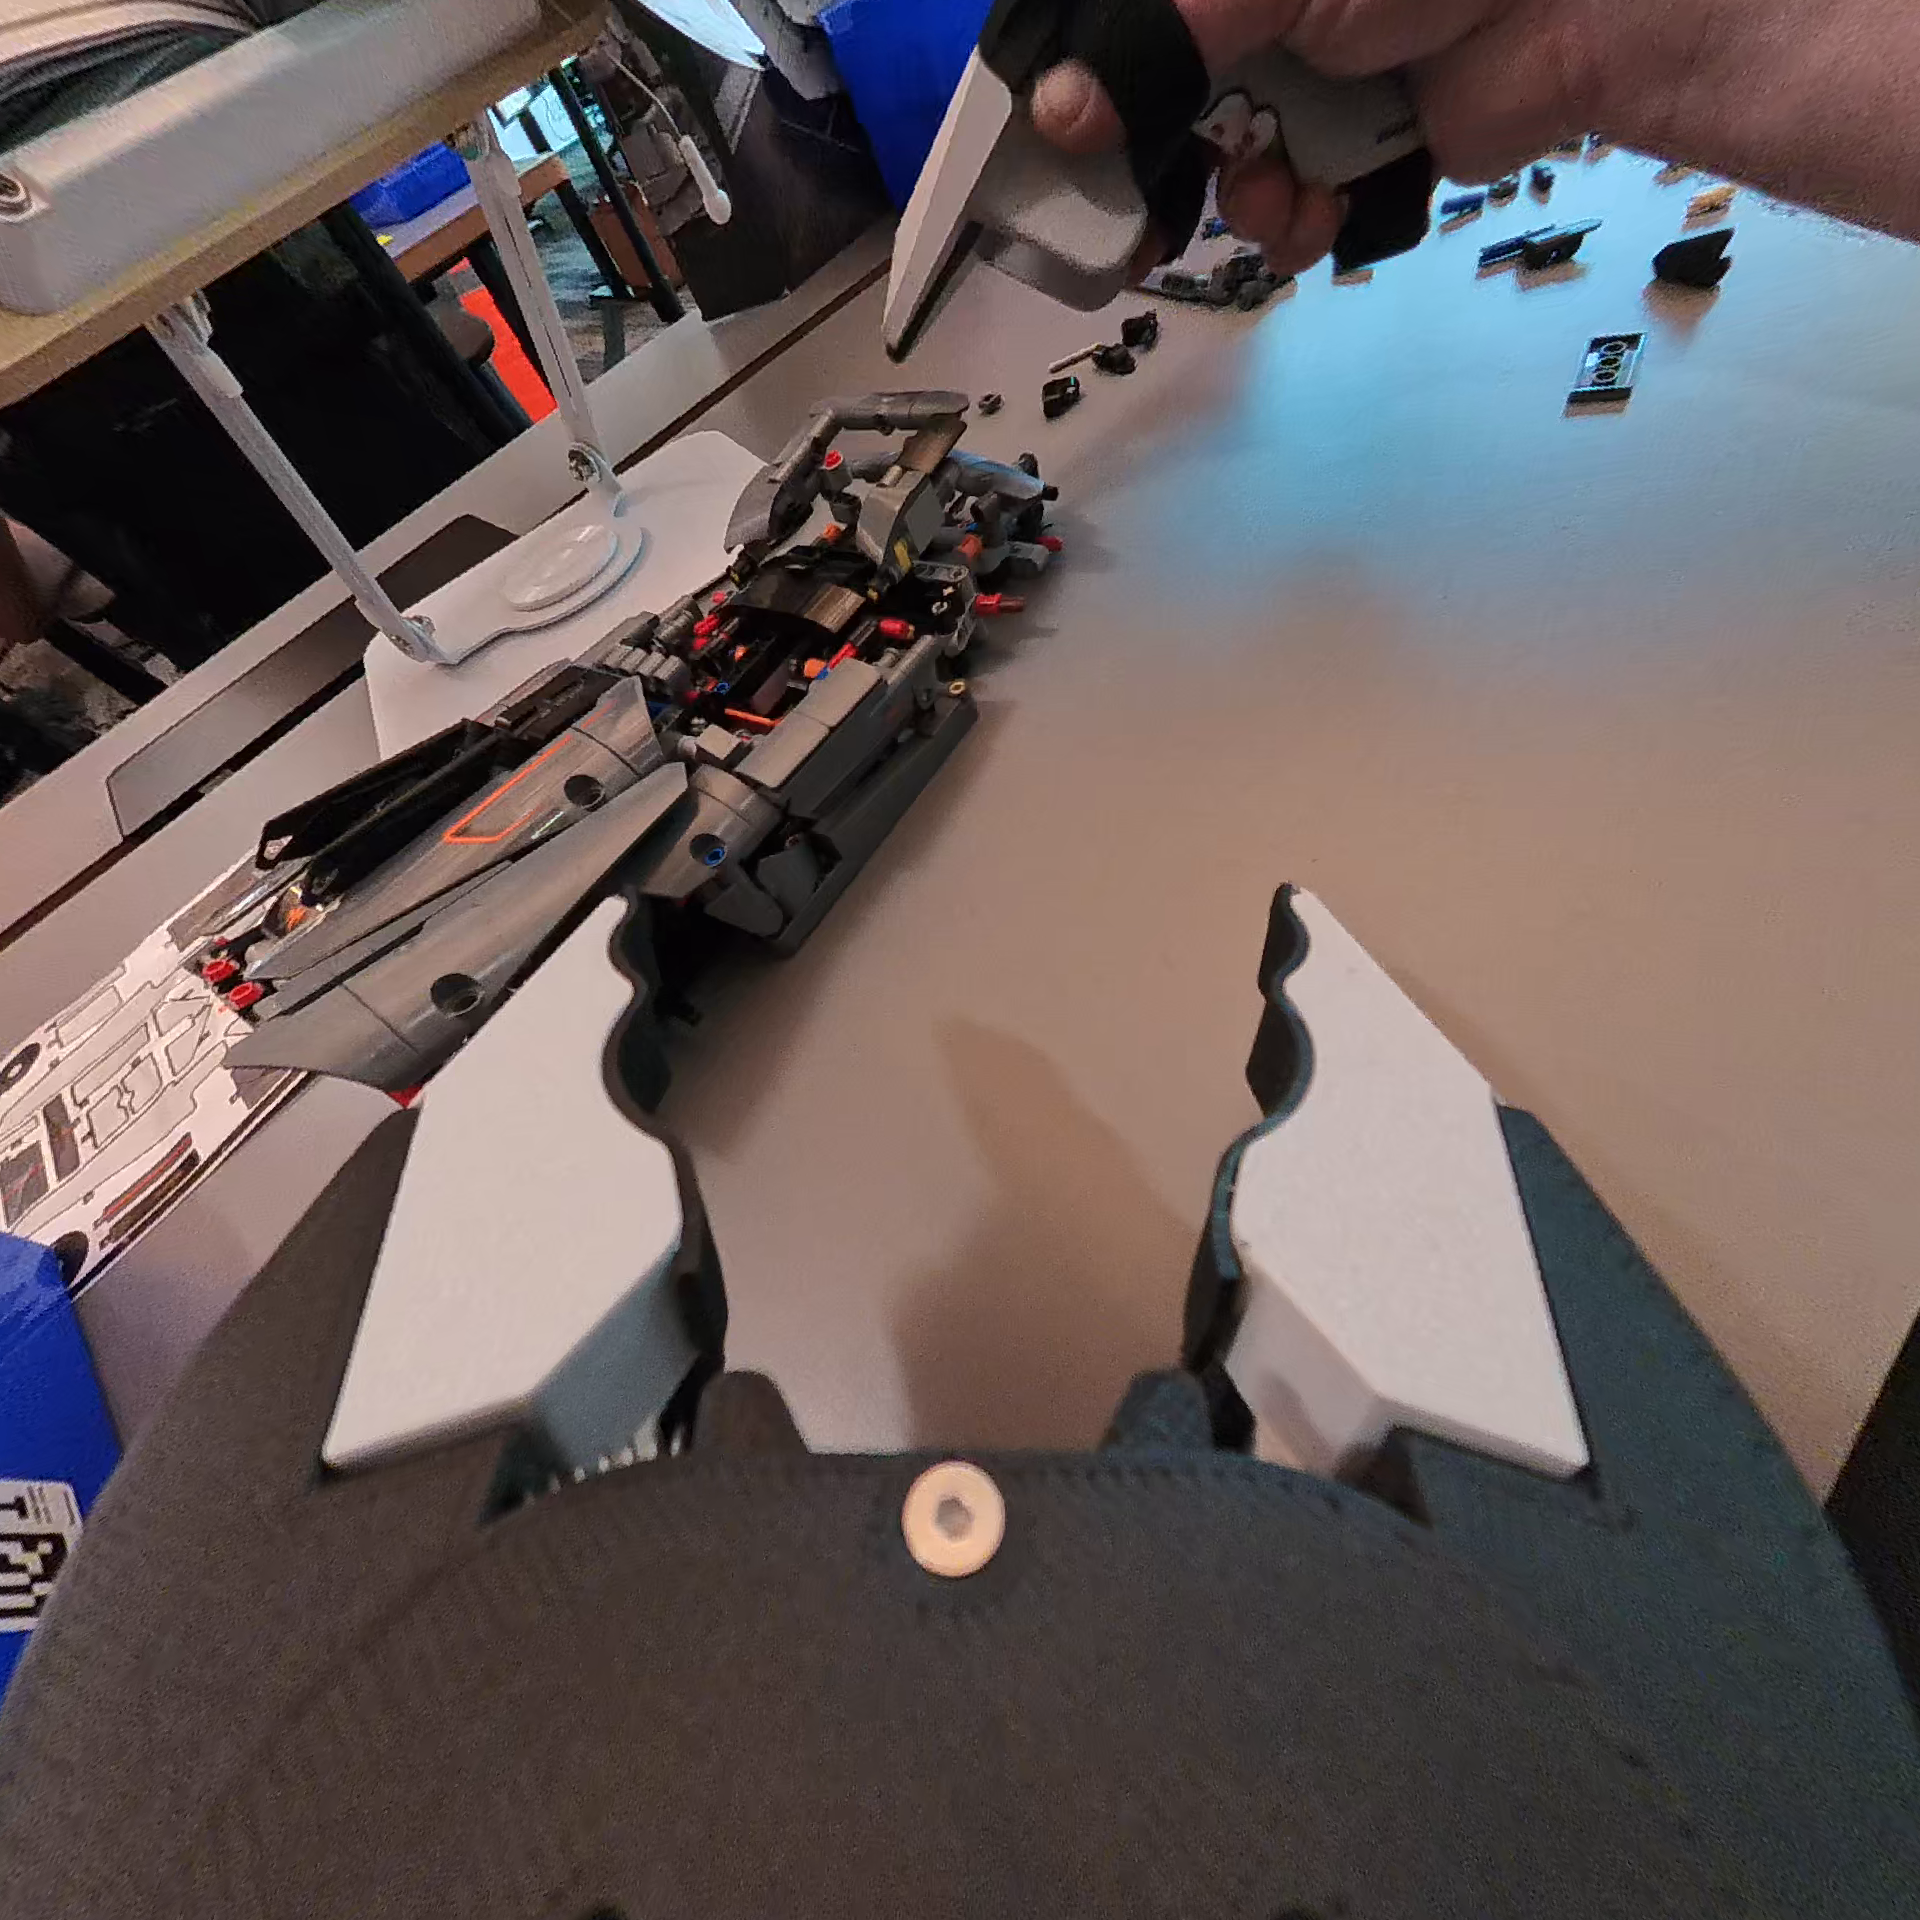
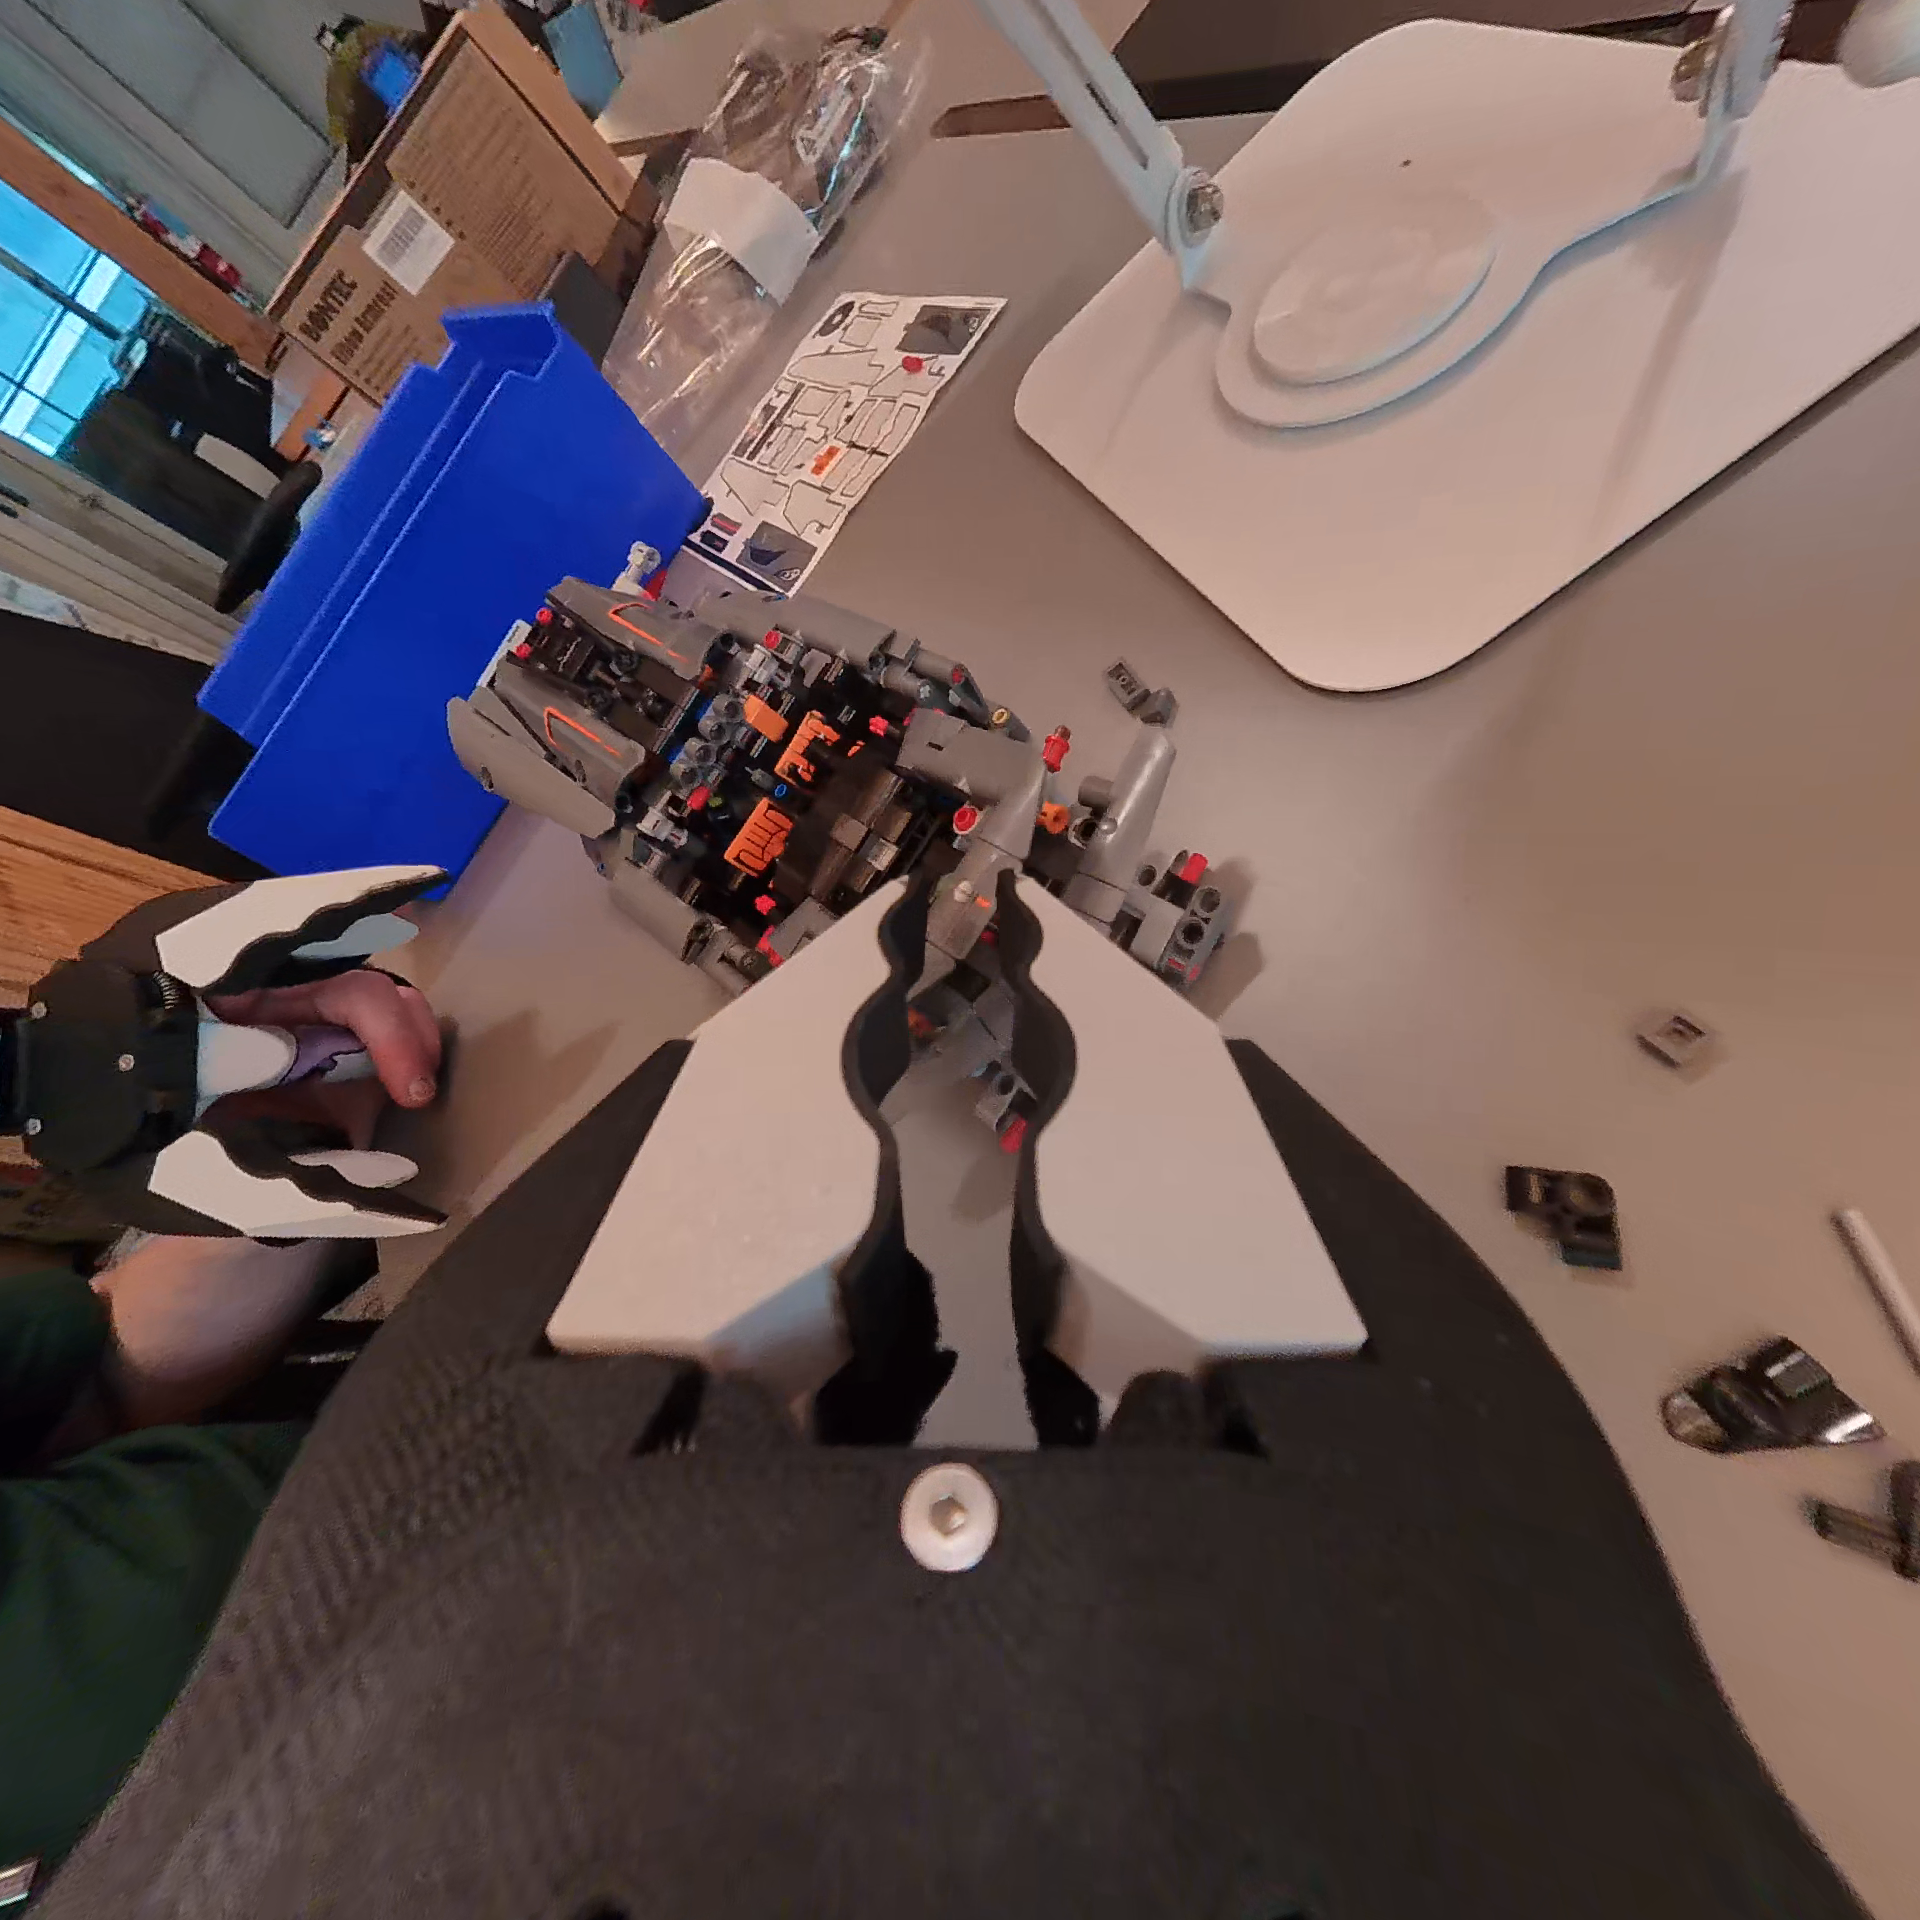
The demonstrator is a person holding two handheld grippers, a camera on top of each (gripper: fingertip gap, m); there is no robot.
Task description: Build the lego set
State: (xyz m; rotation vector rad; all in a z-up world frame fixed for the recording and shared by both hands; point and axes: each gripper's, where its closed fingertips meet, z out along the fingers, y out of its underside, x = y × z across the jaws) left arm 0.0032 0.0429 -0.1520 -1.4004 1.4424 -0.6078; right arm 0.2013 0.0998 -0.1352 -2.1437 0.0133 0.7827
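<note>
The part-built grey and black lego model (image 1: 665, 727), with orange and red details, lies on the grey table (image 1: 1351, 831). My left gripper (image 1: 956, 925) is open and empty, low over the table just right of the model's near end. My right gripper (image 2: 958, 891) is nearly shut with only a narrow gap. I see nothing held in it as it hovers above the model (image 2: 790, 790). It also shows in the left wrist view (image 1: 935, 260), held by a hand above the model's far end. The open left gripper (image 2: 436, 1049) shows at the left of the right wrist view.
Loose small pieces lie beyond the model (image 1: 1060, 395), with a black plate (image 1: 1605, 369) and more pieces (image 2: 1564, 1210) to the right. A white stand base (image 2: 1351, 468), a blue bin (image 2: 447, 582), a sticker sheet (image 2: 852, 426) and a plastic bag (image 2: 758, 208) surround the model. One gripper's finger ends stand about 20 centimeters off the other's.
</note>
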